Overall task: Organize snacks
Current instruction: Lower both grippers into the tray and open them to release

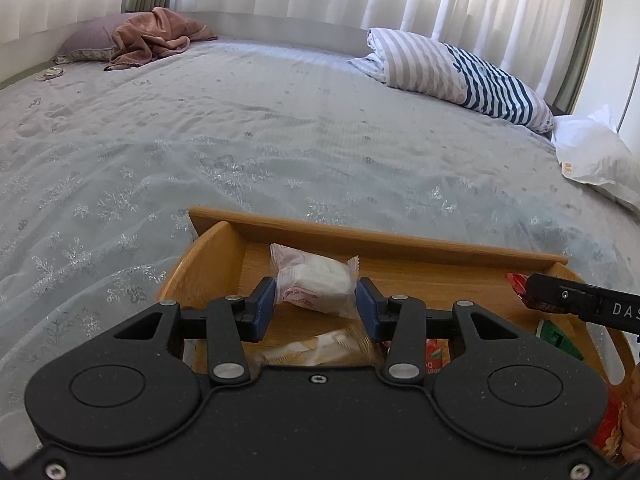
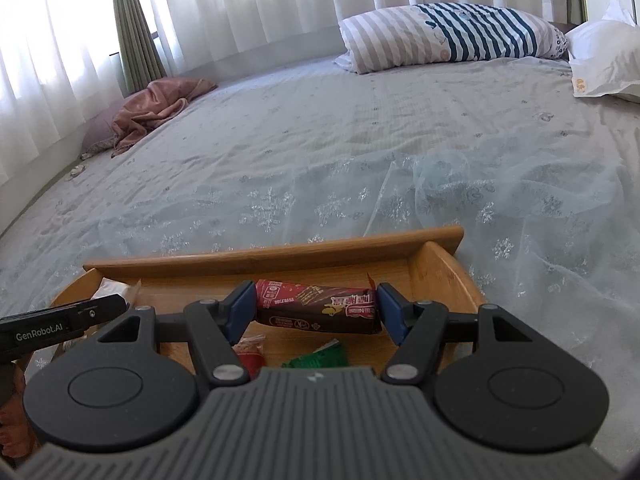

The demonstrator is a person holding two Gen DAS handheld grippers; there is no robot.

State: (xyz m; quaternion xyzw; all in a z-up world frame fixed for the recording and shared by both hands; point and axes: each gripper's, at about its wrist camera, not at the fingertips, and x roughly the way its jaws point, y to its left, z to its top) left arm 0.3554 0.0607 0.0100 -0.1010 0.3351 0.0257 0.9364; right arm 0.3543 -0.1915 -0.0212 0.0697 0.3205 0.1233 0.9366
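Observation:
A wooden tray (image 1: 376, 238) lies on the bed, with snacks in it. My left gripper (image 1: 316, 304) is shut on a white wrapped snack packet (image 1: 314, 280), its blue pads pressing both ends just above the tray floor. Under it lie a beige packet (image 1: 324, 350) and a red packet (image 1: 436, 354). My right gripper (image 2: 316, 310) is shut on a dark red snack bar (image 2: 320, 306), held crosswise over the tray (image 2: 280, 256). A green packet (image 2: 320, 358) and a red packet (image 2: 250, 356) lie below it. The two grippers sit side by side; each shows at the edge of the other's view.
The tray rests on a sheer snowflake cloth (image 2: 480, 200) over a grey bedspread. At the far side lie a striped pillow (image 2: 452, 34), a white pillow (image 2: 604, 60) and a crumpled pink blanket (image 2: 156, 108). White curtains hang behind the bed.

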